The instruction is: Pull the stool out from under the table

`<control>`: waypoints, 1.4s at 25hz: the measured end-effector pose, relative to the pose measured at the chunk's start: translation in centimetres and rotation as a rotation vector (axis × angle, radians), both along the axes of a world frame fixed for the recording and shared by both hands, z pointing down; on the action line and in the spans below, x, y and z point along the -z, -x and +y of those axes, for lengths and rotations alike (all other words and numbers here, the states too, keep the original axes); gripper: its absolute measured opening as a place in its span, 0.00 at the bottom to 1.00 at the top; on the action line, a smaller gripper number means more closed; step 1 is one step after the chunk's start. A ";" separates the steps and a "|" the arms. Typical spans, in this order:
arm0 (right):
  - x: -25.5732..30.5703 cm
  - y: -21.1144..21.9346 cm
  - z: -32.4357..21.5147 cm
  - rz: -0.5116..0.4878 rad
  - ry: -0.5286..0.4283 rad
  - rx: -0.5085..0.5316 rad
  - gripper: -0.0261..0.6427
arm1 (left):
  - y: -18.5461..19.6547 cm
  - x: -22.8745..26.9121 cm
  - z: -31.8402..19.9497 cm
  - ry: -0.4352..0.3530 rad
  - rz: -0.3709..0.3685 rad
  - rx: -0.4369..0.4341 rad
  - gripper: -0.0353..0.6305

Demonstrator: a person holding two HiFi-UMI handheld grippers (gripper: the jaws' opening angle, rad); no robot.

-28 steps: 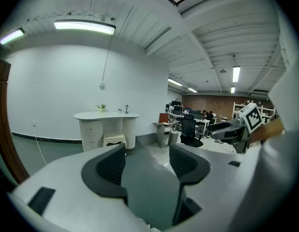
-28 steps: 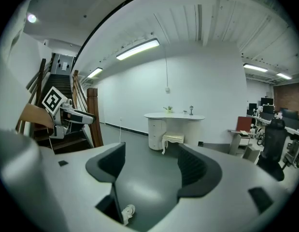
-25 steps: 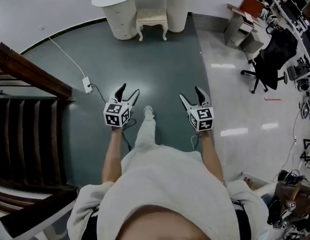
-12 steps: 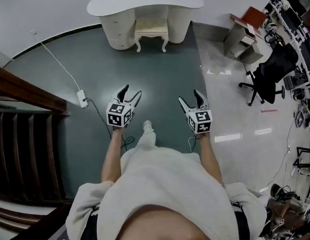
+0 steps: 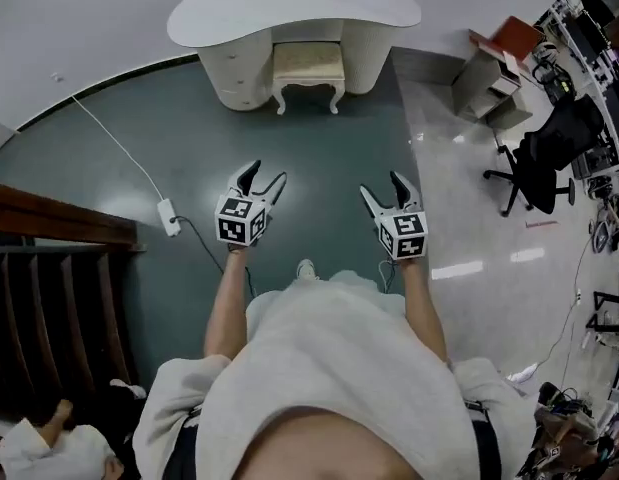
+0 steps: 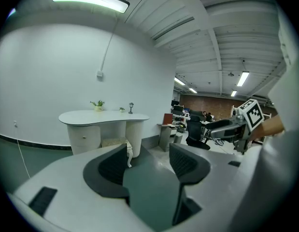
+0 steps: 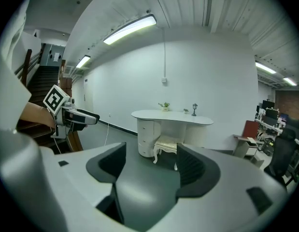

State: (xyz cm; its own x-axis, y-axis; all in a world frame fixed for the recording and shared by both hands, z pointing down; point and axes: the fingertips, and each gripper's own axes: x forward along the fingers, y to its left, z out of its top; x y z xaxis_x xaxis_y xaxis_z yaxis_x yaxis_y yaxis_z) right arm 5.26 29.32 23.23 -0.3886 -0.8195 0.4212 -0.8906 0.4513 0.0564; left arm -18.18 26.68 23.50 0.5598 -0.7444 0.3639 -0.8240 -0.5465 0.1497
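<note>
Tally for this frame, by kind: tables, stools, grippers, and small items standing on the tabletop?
table: 1
stool: 1
grippers: 2, left gripper and right gripper, both open and empty
tabletop items: 2, potted plant and small lamp
Total: 6

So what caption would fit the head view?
Both open, left gripper and right gripper face the stool tucked under the white table.

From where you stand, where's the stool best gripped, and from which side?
Probably grip the stool by its seat's front rail, near the two curved front legs, coming straight from the open floor side. Its rear is tucked under the table, flanked by the table's pedestals, so only the front looks reachable.
</note>
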 end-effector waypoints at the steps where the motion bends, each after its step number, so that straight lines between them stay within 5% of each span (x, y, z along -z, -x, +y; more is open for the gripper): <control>1: -0.3 0.2 -0.8 0.001 0.006 -0.004 0.52 | 0.2 -0.2 -0.9 0.003 -0.001 -0.004 0.45; 14: -4.6 -2.7 -13.3 -0.023 0.080 -0.016 0.52 | -2.2 -3.5 -13.4 0.068 -0.042 -0.017 0.45; 29: -10.2 -9.6 -38.8 -0.048 0.193 0.093 0.51 | -7.5 -9.0 -35.5 0.206 -0.125 0.080 0.45; 35: -15.7 -10.3 -46.2 -0.024 0.240 0.137 0.51 | -6.9 -14.3 -41.6 0.257 -0.150 0.126 0.45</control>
State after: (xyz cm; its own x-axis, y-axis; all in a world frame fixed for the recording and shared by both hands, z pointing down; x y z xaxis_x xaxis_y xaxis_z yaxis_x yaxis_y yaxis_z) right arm 15.60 -16.92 38.89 -0.5017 -0.6365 0.5857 -0.8198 0.5659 -0.0872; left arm -11.31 -14.88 37.82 0.3951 -0.6776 0.6203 -0.9061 -0.3987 0.1416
